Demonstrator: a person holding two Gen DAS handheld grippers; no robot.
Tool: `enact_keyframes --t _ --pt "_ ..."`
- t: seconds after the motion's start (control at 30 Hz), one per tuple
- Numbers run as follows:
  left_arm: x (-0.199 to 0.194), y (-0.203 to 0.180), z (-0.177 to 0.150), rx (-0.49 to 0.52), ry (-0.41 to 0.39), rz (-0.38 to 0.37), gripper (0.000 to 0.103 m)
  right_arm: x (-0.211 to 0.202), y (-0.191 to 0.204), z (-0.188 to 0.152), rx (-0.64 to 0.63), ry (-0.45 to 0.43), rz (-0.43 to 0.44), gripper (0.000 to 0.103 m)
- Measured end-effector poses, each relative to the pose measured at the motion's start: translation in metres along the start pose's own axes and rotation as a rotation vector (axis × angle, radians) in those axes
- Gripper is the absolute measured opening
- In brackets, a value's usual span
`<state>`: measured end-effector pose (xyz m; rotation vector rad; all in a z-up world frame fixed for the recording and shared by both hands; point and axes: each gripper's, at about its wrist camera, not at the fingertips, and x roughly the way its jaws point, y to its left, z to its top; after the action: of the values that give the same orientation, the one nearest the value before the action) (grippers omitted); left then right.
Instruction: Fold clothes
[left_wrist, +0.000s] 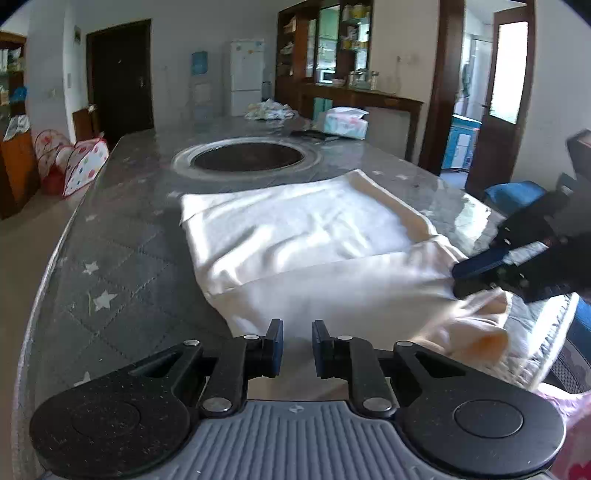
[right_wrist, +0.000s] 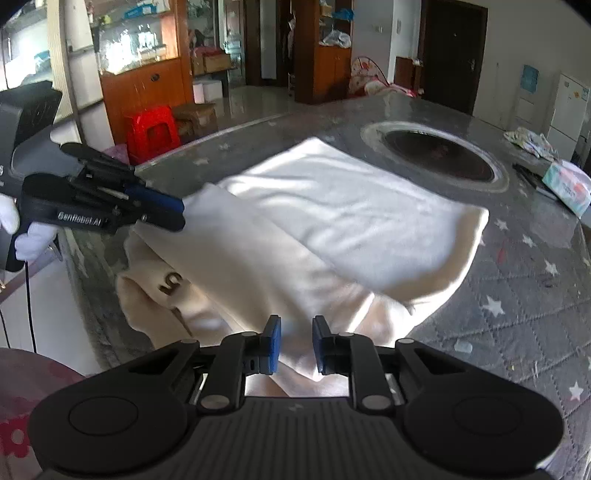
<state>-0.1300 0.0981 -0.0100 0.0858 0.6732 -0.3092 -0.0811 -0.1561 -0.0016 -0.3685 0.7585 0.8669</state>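
- The cream garment (left_wrist: 303, 236) lies on the grey star-quilted table (left_wrist: 122, 266), between the near edge and the dark round inset (left_wrist: 247, 157).
- Its far part lies flat and squared. A doubled upper layer sits there, and its straight edge crosses the cloth from side to side.
- Its near part is loose. It bunches at the person's right and droops over the near edge of the table, where a small dark mark shows on the cloth.
- As a judgement, the folding looks partway along: one neat layer lies in place, while the hanging, rumpled end would need gathering in and smoothing for a finished bundle.
- The long axis runs from the near table edge toward the inset, away from the person. The tidy end points at the inset and the loose end points back over the edge.
- The left gripper (left_wrist: 297, 343) sits at the near hem with its jaws narrow. Cloth shows in the gap, but the pictures do not settle whether it is pinched.
- The right gripper (right_wrist: 296, 343) is over the bunched end with the same narrow gap. Motion blur makes this view poor, so it may be nipping a fold, and its grip cannot be told either.
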Motion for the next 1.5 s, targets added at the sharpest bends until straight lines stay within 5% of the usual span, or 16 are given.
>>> enact_keyframes --t 0.17,0.27,0.77,0.93,1.07,1.27,1.5 --pt "-0.013 -0.015 -0.01 0.095 0.008 -0.001 0.022 0.002 0.001 -0.004 0.0 0.017 0.003 0.021" --pt "-0.022 -0.028 -0.019 0.192 0.018 0.013 0.041 -0.004 0.0 -0.002 0.005 0.002 0.004 0.025" --pt "-0.019 -0.068 -0.041 0.446 -0.034 -0.004 0.042 -0.036 0.018 -0.018 -0.154 0.036 -0.027 0.05" --pt "-0.017 -0.063 -0.029 0.409 -0.066 -0.025 0.014 -0.042 0.032 -0.027 -0.257 0.034 -0.021 0.062" --pt "-0.015 -0.053 -0.013 0.343 -0.087 -0.05 0.012 -0.039 0.04 -0.03 -0.323 0.004 -0.022 0.063" --pt "-0.004 -0.032 0.013 0.235 -0.084 -0.088 0.011 -0.02 0.038 -0.021 -0.315 -0.044 -0.021 0.061" --pt "0.002 -0.021 0.014 0.187 -0.065 -0.089 0.014 -0.004 0.033 -0.014 -0.283 -0.022 0.001 0.021"
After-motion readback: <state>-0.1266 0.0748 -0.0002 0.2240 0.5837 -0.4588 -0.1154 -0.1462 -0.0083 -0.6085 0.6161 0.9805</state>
